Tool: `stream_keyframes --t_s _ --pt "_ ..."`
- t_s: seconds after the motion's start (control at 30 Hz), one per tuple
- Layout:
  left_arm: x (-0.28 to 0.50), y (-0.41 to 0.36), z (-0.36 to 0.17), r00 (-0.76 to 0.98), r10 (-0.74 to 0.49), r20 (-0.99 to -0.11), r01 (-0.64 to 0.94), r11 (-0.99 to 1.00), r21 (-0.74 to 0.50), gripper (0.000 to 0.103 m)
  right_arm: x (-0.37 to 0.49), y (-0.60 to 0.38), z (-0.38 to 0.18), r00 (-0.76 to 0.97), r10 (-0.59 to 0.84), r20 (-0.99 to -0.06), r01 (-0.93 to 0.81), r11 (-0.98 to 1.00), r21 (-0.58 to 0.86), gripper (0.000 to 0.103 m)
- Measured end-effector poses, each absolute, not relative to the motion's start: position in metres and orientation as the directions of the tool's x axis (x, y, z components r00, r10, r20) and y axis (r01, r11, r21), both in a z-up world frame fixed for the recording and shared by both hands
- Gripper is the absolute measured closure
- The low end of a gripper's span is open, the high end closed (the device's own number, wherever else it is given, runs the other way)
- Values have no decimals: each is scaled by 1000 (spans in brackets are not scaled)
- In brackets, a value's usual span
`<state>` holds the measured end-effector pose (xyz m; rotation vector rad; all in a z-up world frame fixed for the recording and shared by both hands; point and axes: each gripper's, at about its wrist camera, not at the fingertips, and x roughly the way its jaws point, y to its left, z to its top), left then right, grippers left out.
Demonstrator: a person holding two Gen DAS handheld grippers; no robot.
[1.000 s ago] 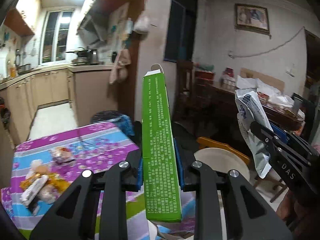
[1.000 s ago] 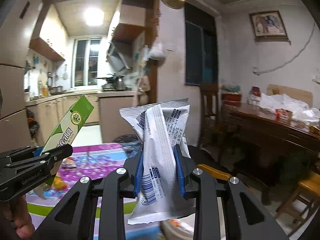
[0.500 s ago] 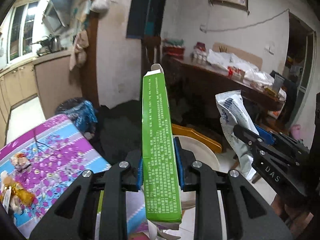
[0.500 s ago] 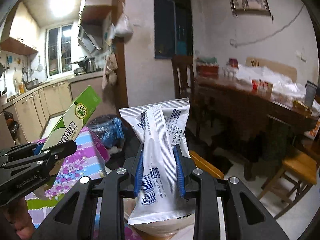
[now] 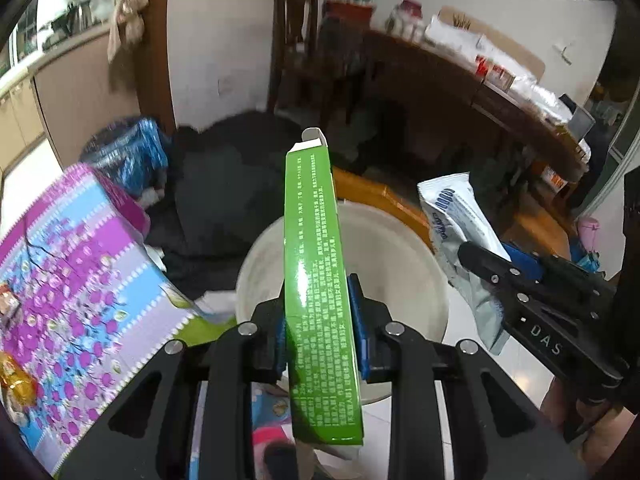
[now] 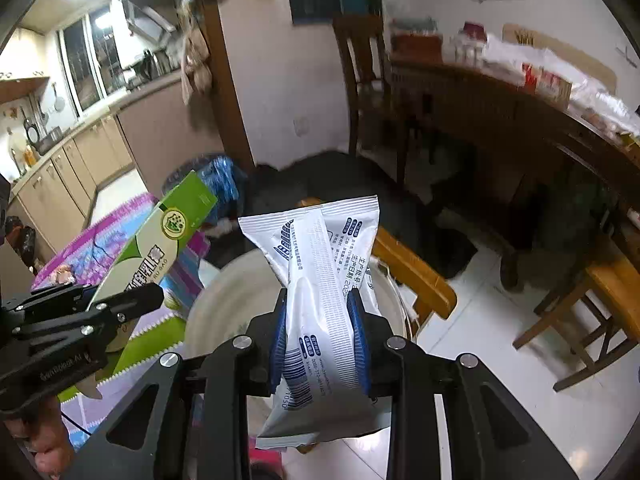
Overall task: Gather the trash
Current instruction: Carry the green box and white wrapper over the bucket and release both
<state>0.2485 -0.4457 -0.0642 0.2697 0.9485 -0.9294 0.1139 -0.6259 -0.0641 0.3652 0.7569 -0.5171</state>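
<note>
My left gripper (image 5: 320, 320) is shut on a long green carton (image 5: 316, 272), held upright over a white bucket (image 5: 396, 248) on the floor. The carton also shows in the right wrist view (image 6: 160, 248). My right gripper (image 6: 318, 336) is shut on a white snack wrapper with blue print (image 6: 320, 280), held above the same bucket (image 6: 224, 304). The wrapper (image 5: 460, 224) and right gripper (image 5: 516, 276) appear at the right of the left wrist view.
A table with a purple and blue flowered cloth (image 5: 72, 272) stands left of the bucket, with wrappers (image 5: 12, 376) on it. A wooden stool (image 6: 412, 268) is behind the bucket. A dark wooden table (image 6: 520, 112) and chair (image 6: 360, 80) stand at the back right.
Both grippers have swung right and tilted down, away from the flowered table. The white bucket is now directly under the carton and the wrapper. Both grips are unchanged.
</note>
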Motion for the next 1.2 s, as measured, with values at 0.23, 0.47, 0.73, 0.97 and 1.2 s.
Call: stream_keyframes --t_s 0.23,0.47,0.73,0.97,1.2 --pt "256 -459 -91 206 -517 -830 765 615 -193 79 131 -635 -95 579 -286 -764 576 806 134 74" --pt "260 -463 -97 198 -511 -837 760 619 -198 79 133 -630 -109 578 -279 -766 575 806 140 74" --pt "262 -468 -98 197 -509 -838 761 618 -197 79 133 -626 -108 580 -280 -765 577 804 143 73" --pt "262 -470 -99 209 -505 -838 761 622 -185 77 132 -628 -107 588 -283 -758 575 805 145 71" --pt "261 -469 -99 223 -503 -835 762 624 -173 53 128 -630 -110 589 -288 -755 587 795 154 61"
